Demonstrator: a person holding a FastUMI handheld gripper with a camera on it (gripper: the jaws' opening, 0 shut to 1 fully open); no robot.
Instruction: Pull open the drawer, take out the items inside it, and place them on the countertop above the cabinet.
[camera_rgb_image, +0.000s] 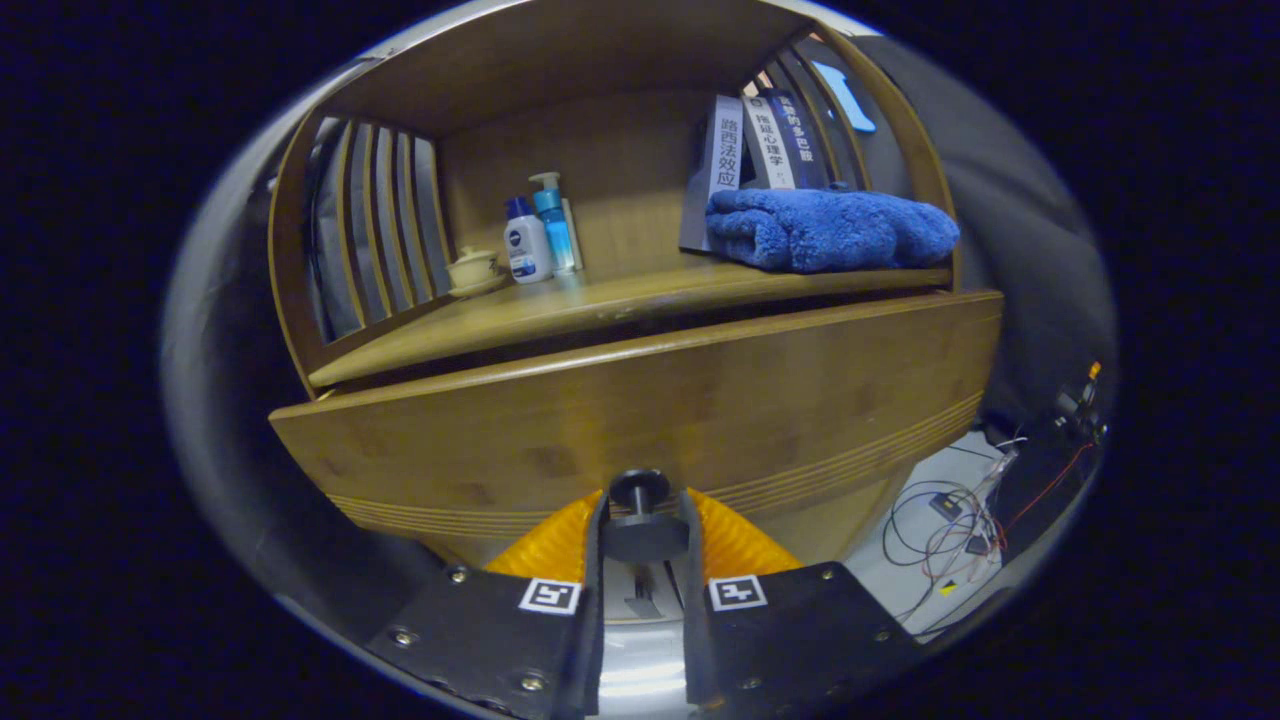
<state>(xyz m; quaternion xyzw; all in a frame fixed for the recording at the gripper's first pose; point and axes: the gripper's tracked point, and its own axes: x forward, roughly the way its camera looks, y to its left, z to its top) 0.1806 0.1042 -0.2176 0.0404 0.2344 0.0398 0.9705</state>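
I have the drawer (640, 400) square in front of me, its wooden front spread wide across the cabinet, and its dark round knob (640, 490) sits right between the fingers of my gripper (643, 520). The fingers (596, 540) are drawn in close on either side of the knob's stem, with only a narrow gap left, and both look pressed against it (the pads hide the very contact, but I see no daylight there). A dark slit runs along the drawer's top edge, under the countertop (560, 310).

That countertop is bare through its middle and front, so there is open room between the things at either end. At the far left stand a small cream teacup (472, 268) on a saucer, a white bottle (526, 245) and a blue pump bottle (553, 225), close together near the back wall. At the right end a folded blue towel (830, 230) lies near the front edge, with several books (765, 145) leaning behind it. Slatted side panels (375, 225) close the shelf in.

Off to the right, on the pale floor (900, 560), loose cables (950, 520) lie tangled.
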